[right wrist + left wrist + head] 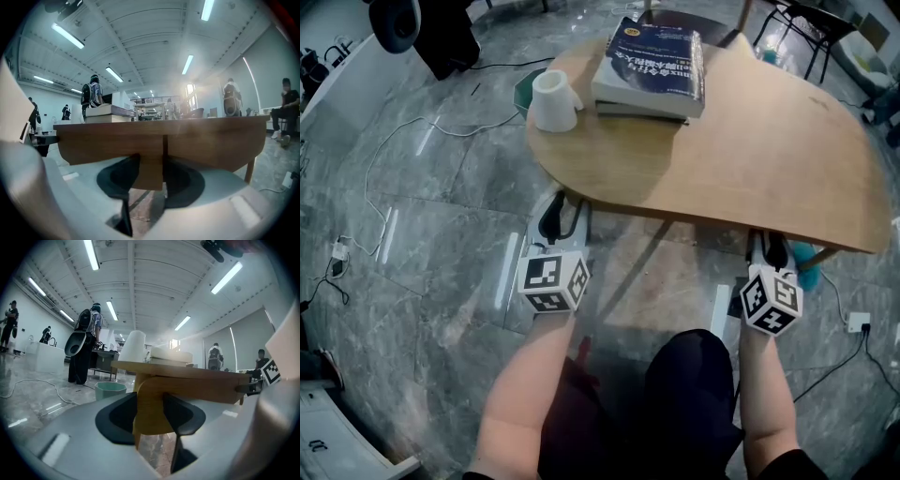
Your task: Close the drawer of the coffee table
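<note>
Head view: coffee table point(750, 159) fills the frame from 12 to 3 o'clock. Books point(652, 66) sit at its 12 o'clock end, white cup point(553, 100) at 10.

Drawer can't be singled out here, as the top hides whatever sits under the near edge. Both grippers reach in there: left gripper point(562, 217) at 7 o'clock, right gripper point(769, 248) at 4, fingertips cut off by the tabletop rim.

Left gripper view: jaws released and spread wide. A rounded wood piece point(150, 413) under the top fills the gap btwn the 2 dark pads point(117, 418). Can't make out if the pads touch it.

Right gripper view: same, jaws wide apart. A wood panel point(108, 140) w/ 1 vertical seam runs below the top, and its short hanging tab point(147, 173) sits btwn the pads. Contact unclear.

Teal bin point(525, 89) is mostly hidden behind the cup and table edge. People in the background are small and blurred.
</note>
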Demonstrator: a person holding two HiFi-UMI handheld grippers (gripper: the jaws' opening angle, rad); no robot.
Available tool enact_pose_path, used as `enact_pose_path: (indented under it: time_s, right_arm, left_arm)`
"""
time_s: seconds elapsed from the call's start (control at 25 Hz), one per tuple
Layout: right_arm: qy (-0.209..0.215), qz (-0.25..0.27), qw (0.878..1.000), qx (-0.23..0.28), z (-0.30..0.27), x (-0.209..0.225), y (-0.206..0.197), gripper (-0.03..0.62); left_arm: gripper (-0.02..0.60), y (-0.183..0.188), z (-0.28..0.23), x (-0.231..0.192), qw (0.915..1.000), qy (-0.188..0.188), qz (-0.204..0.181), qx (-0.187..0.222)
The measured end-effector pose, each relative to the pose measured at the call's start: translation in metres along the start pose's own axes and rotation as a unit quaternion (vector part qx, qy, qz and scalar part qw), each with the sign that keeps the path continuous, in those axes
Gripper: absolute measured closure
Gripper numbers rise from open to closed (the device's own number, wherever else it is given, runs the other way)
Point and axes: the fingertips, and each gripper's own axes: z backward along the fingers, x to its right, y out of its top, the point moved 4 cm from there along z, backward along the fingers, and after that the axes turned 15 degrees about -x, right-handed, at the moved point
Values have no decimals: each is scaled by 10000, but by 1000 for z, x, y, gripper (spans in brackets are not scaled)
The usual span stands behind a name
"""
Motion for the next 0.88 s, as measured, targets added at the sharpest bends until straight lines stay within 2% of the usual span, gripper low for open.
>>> enact_pose_path:
  time_s: [0.28, 0.64, 0.68, 0.76, 0.8, 0.88]
  right_arm:
    - [-19, -34, 10000, 47, -2, 0, 1, 445]
    - [157, 5, 9999, -7, 1, 1, -1, 444]
    - [202, 35, 9998, -9, 4, 0, -1, 444]
    - [280, 140, 9995, 10, 10, -1, -1, 446]
    - [302, 190, 9994, 35, 14, -2, -1, 462]
    - [312, 257, 9991, 90, 22, -3, -2, 533]
  left_arm:
    - [400, 1, -3, 0, 10000, 43, 77, -9]
    - [407, 0, 4, 1, 9997, 76, -24, -245]
    - [422, 0, 8, 1, 9997, 91, -52, -215]
    - [499, 2, 17, 1, 9997, 119, -123, -145]
    - [553, 2, 21, 2, 9997, 122, -165, -140]
    - [577, 1, 27, 2, 9994, 95, -256, -193]
